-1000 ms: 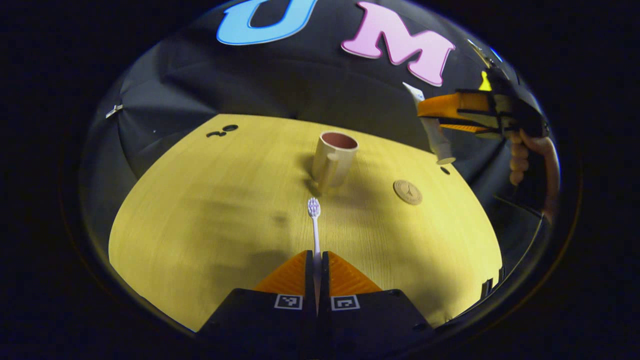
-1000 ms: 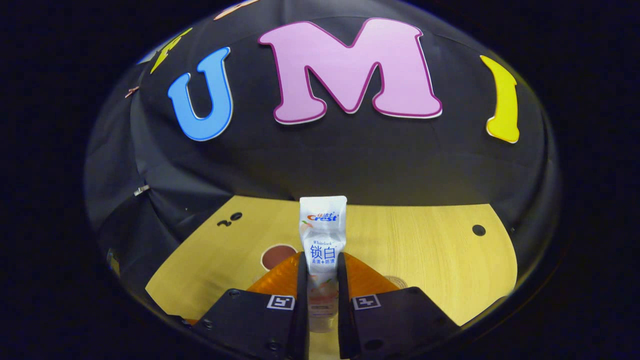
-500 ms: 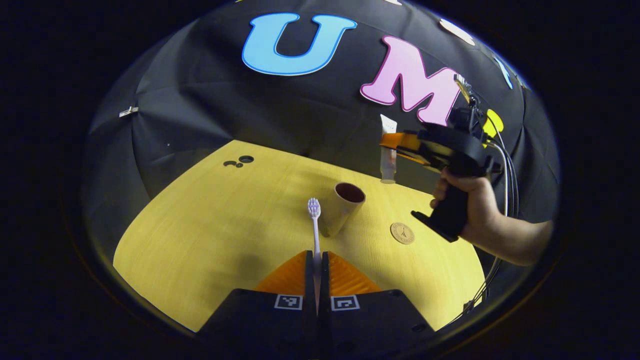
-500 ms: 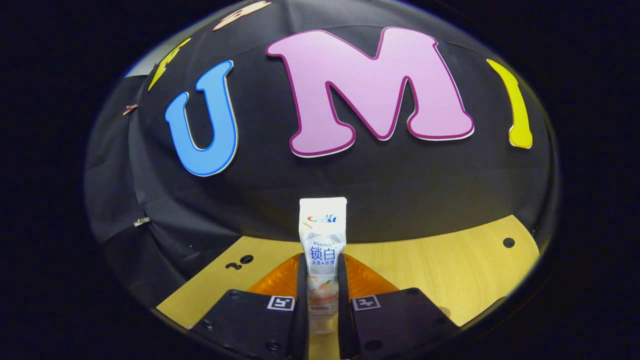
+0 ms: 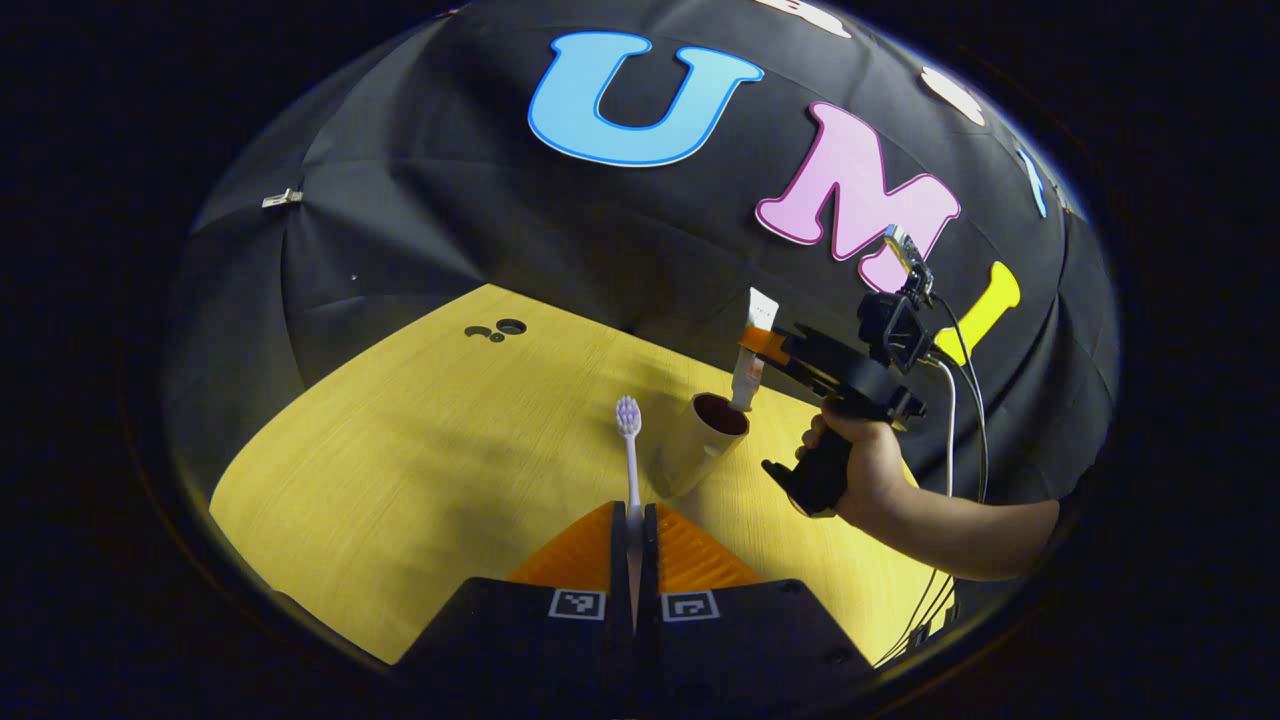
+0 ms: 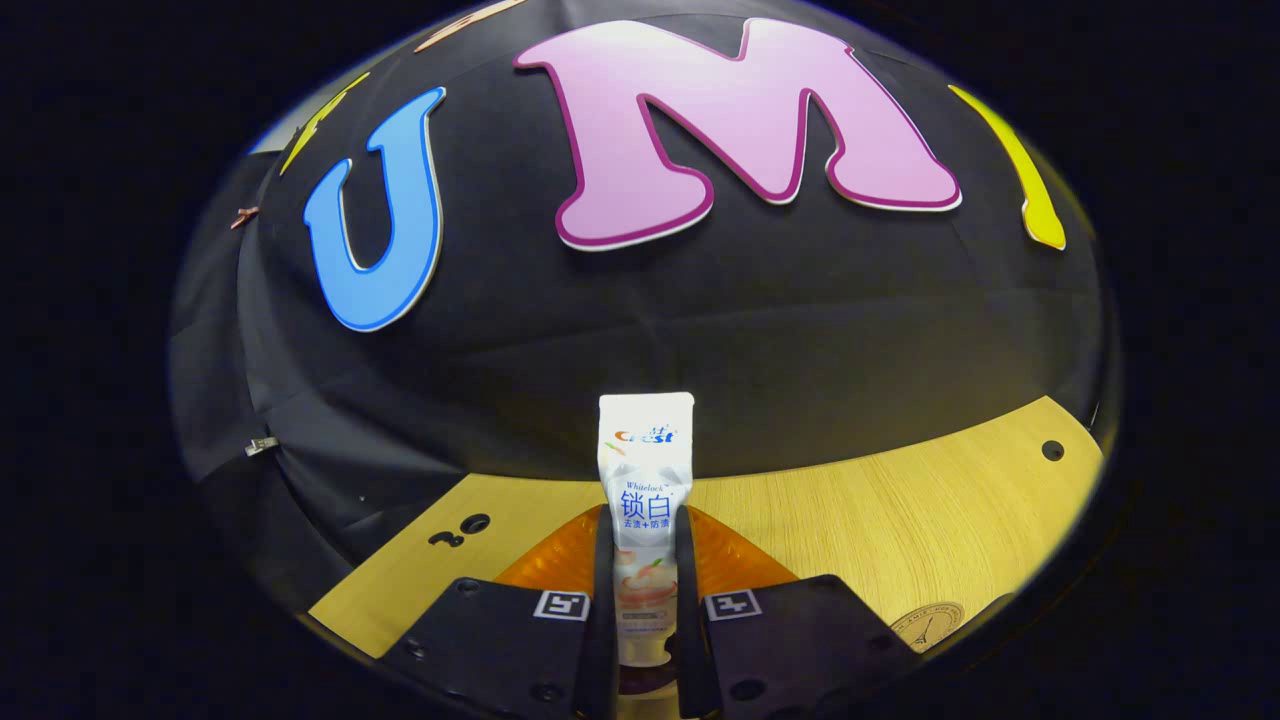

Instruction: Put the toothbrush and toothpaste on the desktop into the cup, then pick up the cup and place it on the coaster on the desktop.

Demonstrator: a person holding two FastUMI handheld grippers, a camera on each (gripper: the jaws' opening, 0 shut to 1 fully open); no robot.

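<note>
In the left gripper view my left gripper (image 5: 633, 512) is shut on the handle of a white toothbrush (image 5: 628, 440), bristles pointing away, raised over the yellow desktop (image 5: 420, 450). A beige cup (image 5: 702, 440) with a dark inside stands just beyond and to the right. Over the cup's mouth a hand holds my right gripper (image 5: 755, 343), shut on an upright white toothpaste tube (image 5: 750, 350) whose cap end dips to the rim. In the right gripper view that gripper (image 6: 645, 535) clamps the toothpaste tube (image 6: 645, 470). The round coaster (image 6: 925, 625) lies low right.
The booth's black cloth wall rises behind the desktop (image 6: 900, 510). Small dark holes (image 5: 498, 329) mark the desktop's far left, and another hole (image 6: 1051, 450) sits far right. A forearm (image 5: 960, 530) and cables (image 5: 955, 400) cross the right side of the left gripper view.
The right gripper carried the toothpaste down and left until its cap end reached the cup's mouth. The left gripper drew nearer the cup, toothbrush still held.
</note>
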